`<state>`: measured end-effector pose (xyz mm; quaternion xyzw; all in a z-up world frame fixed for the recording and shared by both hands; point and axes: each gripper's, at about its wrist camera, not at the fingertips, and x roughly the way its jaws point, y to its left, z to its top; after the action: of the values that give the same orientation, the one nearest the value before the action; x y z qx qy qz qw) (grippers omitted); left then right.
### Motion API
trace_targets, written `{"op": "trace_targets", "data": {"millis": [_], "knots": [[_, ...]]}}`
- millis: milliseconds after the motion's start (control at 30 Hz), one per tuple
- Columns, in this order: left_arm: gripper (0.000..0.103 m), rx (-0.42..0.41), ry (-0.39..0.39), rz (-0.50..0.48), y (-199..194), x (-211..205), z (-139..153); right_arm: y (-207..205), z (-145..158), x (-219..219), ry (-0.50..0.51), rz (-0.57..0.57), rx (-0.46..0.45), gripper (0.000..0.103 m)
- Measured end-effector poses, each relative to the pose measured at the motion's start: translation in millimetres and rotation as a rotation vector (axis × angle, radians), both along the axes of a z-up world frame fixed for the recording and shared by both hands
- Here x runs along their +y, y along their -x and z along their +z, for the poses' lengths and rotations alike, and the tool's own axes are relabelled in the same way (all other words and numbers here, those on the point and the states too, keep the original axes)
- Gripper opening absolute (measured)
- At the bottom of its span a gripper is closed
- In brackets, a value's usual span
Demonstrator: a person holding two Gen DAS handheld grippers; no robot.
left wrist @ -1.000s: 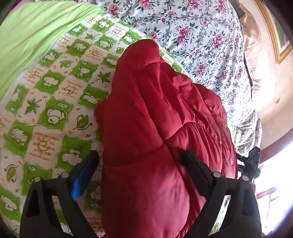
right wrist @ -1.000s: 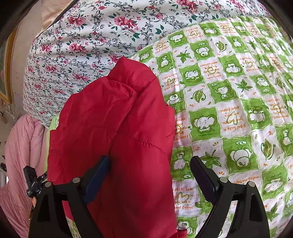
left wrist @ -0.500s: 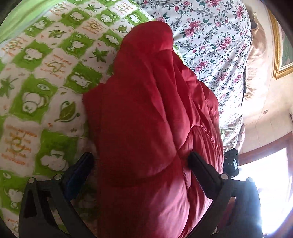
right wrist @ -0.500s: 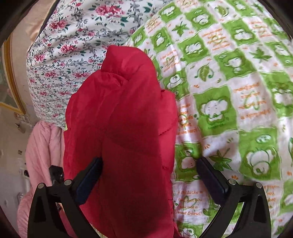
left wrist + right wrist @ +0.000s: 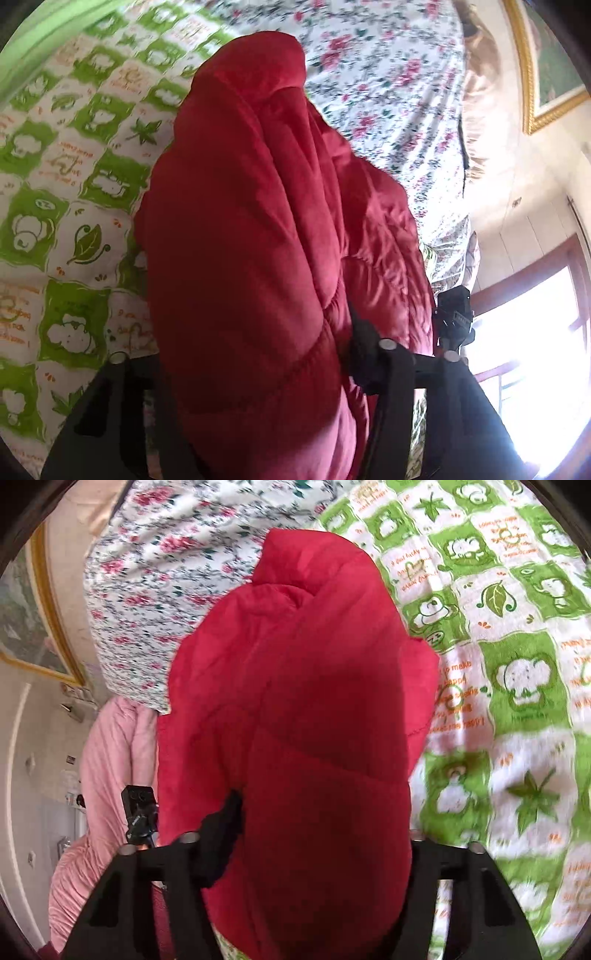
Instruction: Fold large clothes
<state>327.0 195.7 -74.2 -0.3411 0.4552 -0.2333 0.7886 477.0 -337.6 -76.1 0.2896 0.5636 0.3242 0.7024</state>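
A red padded jacket [image 5: 258, 221] lies bunched on a bed with a green and white cartoon-print cover [image 5: 74, 192]. My left gripper [image 5: 251, 354] has the jacket's near end between its jaws, which are closed in on the thick fabric; only the right finger [image 5: 360, 350] shows. In the right wrist view the same jacket [image 5: 314, 701] fills the gap of my right gripper [image 5: 317, 834], whose jaws also press into it; the left finger [image 5: 221, 834] shows, the other is hidden.
A floral sheet [image 5: 388, 85] covers the far part of the bed. A pink quilt [image 5: 110, 775] hangs at the bed's side. A gold-framed picture [image 5: 546, 62] hangs on the wall, and a bright window [image 5: 535, 350] is beside the bed.
Both grippers moved in over the jacket's near end and their jaws closed onto the fabric. The jacket now bulges up between the fingers.
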Motion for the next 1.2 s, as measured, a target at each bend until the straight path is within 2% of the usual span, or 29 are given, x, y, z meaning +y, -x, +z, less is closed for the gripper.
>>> {"op": "trace_targets", "data": {"millis": [200, 367, 500, 700, 800, 867, 1067, 1200], "knots": [[0.042, -0.075, -0.017, -0.001, 24, 0, 37, 24, 32, 7, -0.002, -0.01, -0.054, 0.044], [0.042, -0.134, -0.035, -0.028, 65, 2, 66, 62, 63, 12, -0.031, -0.01, -0.107, 0.042], [0.042, -0.146, -0.031, -0.035, 103, 12, 71, 104, 72, 8, -0.056, -0.011, -0.118, 0.042], [0.042, -0.121, -0.024, -0.033, 139, 11, 58, 156, 60, 7, -0.088, -0.033, -0.083, 0.042], [0.042, -0.086, -0.02, -0.016, 146, 14, 45, 166, 46, 1, -0.105, -0.061, -0.049, 0.042], [0.042, -0.07, -0.02, 0.005, 149, 16, 35, 167, 38, 1, -0.08, -0.081, -0.037, 0.042], [0.053, -0.036, -0.119, 0.075, 146, 14, 11, 164, 32, 3, 0.009, -0.099, -0.07, 0.051], [0.062, -0.005, -0.108, 0.088, 145, 18, -2, 163, 24, 3, 0.027, -0.115, -0.074, 0.059]]}}
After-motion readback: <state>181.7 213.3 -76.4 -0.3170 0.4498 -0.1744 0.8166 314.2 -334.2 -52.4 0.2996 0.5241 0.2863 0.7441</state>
